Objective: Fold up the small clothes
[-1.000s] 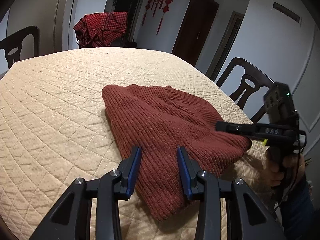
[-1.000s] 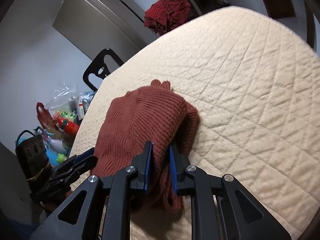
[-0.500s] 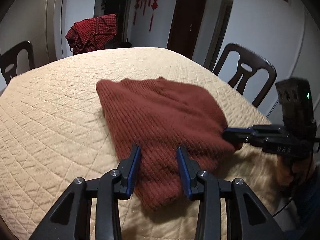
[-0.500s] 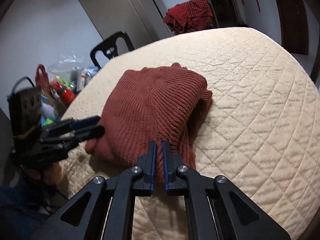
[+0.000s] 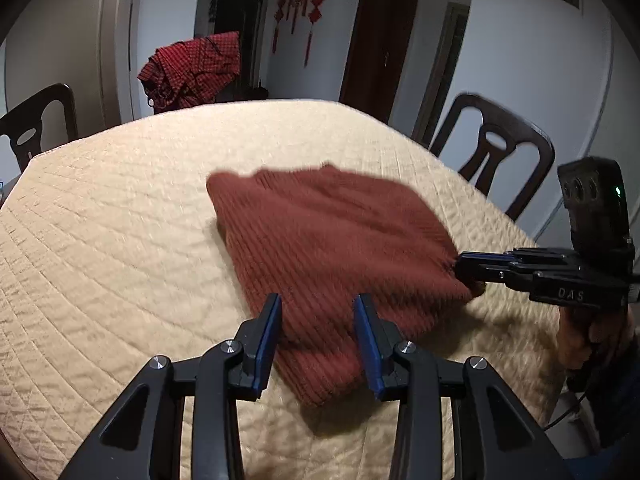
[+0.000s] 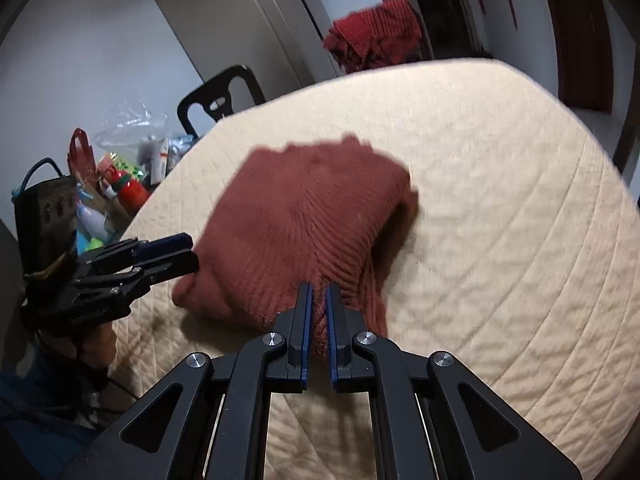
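While your right gripper (image 6: 316,304) clamps a pinch of the rust-red knit sweater (image 5: 336,248) at its near edge, jaws almost together with cloth bunched between the blue pads, your left gripper (image 5: 317,320) stands partly open astride the sweater's near corner; whether its pads press the knit cannot be told. In the left wrist view the right gripper's side reads "DAS" in pale letters, and a green light glows on its camera block. No other writing is legible. The sweater lies folded on the cream quilted table cover (image 5: 100,240), nearer your side than the far one. Bare quilt runs wide to the left and beyond. The table's right edge is close, with a dark chair (image 5: 496,152) just past it. A red checked garment (image 5: 192,68) hangs behind the far edge.
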The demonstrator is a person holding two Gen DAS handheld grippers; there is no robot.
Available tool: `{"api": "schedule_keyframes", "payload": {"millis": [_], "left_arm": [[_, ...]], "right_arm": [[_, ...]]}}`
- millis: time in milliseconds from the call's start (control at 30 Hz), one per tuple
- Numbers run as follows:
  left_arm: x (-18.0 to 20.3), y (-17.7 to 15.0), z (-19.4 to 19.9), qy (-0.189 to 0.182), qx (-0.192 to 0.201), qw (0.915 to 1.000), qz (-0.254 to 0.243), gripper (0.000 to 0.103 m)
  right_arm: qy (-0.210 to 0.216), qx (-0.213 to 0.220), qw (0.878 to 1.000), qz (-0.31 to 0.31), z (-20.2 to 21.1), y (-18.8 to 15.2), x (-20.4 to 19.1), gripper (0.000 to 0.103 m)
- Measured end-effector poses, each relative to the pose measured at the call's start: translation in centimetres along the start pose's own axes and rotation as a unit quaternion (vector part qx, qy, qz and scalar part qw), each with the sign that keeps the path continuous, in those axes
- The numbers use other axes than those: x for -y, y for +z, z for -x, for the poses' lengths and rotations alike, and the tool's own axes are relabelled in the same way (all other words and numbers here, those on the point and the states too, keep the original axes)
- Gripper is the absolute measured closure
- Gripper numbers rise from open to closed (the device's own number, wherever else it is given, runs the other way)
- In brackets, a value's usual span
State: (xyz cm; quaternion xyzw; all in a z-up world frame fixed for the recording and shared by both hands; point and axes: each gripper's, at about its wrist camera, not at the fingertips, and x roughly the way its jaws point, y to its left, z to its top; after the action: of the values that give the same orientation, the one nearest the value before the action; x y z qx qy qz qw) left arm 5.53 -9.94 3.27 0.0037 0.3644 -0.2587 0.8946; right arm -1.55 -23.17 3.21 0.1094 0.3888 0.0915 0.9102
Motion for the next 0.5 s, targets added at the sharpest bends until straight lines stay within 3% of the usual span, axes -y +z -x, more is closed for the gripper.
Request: {"api": "schedule_keyframes", "payload": {"millis": [167, 300, 500], "left_arm": [[-0.4, 2.7, -1.5, 0.004, 0.019, 0.9997, 0.014, 0.063], [-0.6, 1.4, -3.9, 0.009, -0.007, 0.9998, 0.014, 0.063], [-0.8, 1.4, -2.9, 0.009, -0.005, 0.9998, 0.016, 0.063]], "right_arm": [[-0.001, 0.031, 0.999, -0.022, -1.0, 2.7, 0.3, 0.096], [-0.024, 0.000, 0.999, -0.034, -3.6, 1.9, 1.5, 0.096], [-0.005, 0.006, 0.999, -0.042, -3.0, 2.3, 1.7, 0.096]]}}
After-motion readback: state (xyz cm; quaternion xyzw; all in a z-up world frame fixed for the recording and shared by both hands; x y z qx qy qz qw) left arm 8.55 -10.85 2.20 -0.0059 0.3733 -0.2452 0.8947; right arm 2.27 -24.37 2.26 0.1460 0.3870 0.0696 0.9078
